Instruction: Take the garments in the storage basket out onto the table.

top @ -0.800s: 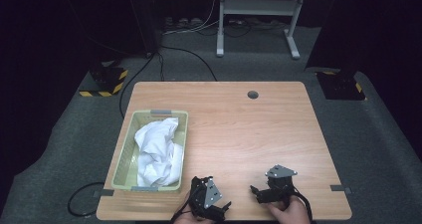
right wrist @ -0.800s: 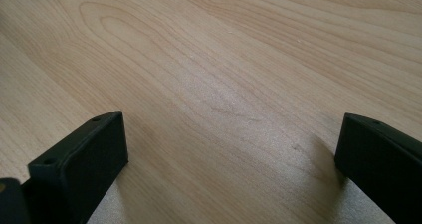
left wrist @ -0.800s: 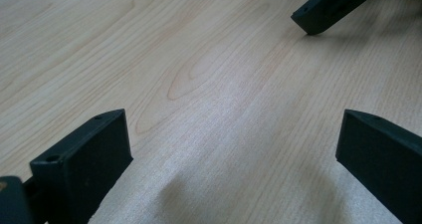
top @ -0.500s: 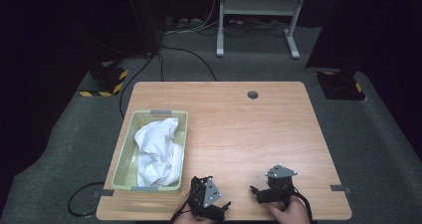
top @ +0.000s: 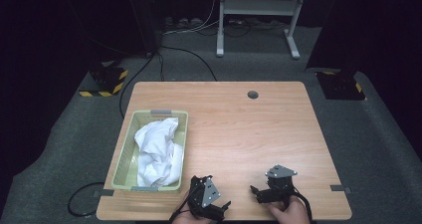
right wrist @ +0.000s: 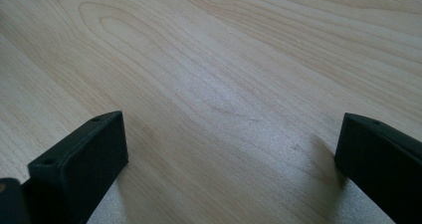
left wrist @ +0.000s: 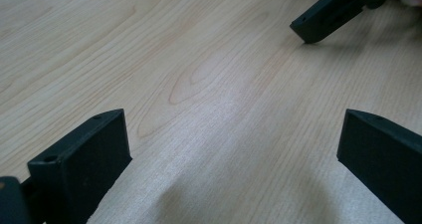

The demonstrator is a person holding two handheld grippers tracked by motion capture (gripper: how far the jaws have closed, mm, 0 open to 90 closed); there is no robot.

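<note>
- White cloth (top: 158, 150) lies crumpled in the pale green basket (top: 124, 157) at the table's (top: 259, 134) left side, its heap running lengthwise along the basket, away from me.
- My left gripper (top: 225, 205) sits just right of the basket's near corner, jaws spread wide, holding nothing.
- My right gripper (top: 253, 190) is farther off, jaws likewise spread and empty.
- I judge the left nearer for any reach.
</note>
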